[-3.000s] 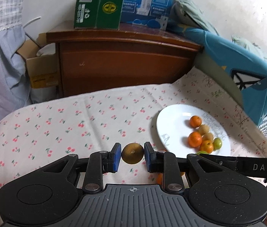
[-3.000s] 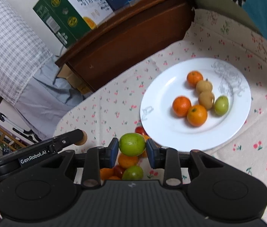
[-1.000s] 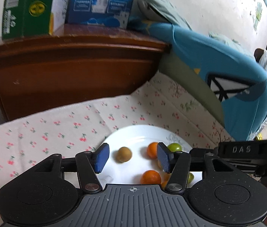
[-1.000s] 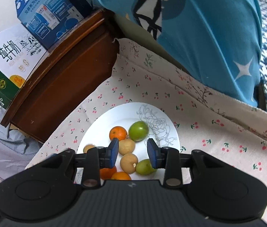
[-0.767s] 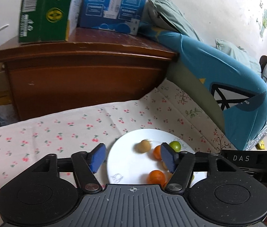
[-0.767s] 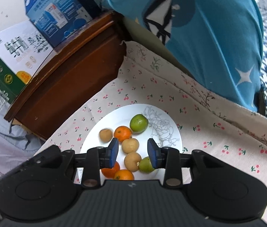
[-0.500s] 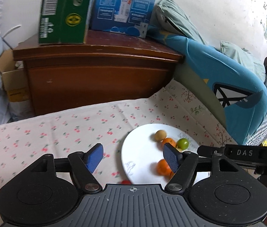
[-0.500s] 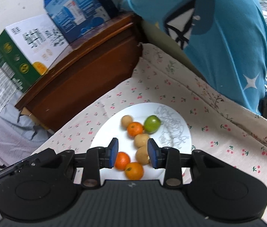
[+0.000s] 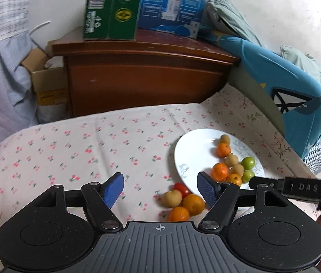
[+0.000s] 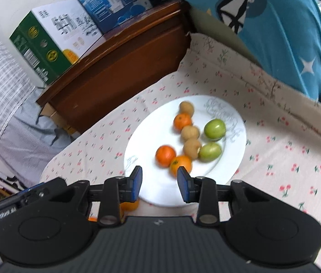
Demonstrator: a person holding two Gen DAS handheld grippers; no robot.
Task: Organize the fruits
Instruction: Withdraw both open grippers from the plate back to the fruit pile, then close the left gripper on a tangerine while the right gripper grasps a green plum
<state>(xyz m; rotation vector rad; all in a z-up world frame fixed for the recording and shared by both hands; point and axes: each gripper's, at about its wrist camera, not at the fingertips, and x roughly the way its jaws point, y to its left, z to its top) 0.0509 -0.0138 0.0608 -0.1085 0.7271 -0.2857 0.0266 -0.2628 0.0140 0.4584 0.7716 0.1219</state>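
Observation:
A white plate [image 9: 192, 152] [image 10: 142, 145] on the cherry-print cloth holds several fruits: oranges [image 10: 165, 155], brown longans [image 10: 190, 133] and two green fruits [image 10: 214, 128]. Beside the plate's near edge lies a loose pile: a longan [image 9: 172, 198], a red tomato [image 9: 181, 188] and two oranges [image 9: 193, 204]. My left gripper [image 9: 160, 190] is open and empty above this pile. My right gripper [image 10: 159, 183] is open and empty over the plate's near rim; an orange [image 10: 129, 206] shows under its left finger.
A brown wooden cabinet [image 9: 142, 77] with a green carton [image 9: 110, 6] and a blue box [image 9: 174, 4] stands behind the bed. A blue cushion [image 9: 281, 84] lies at the right. A cardboard box [image 9: 46, 86] and clothes sit at the left.
Both grippers let go of their fruits onto the plate, a longan from the left and a green fruit from the right, then drew back. The loose pile has come into the left view.

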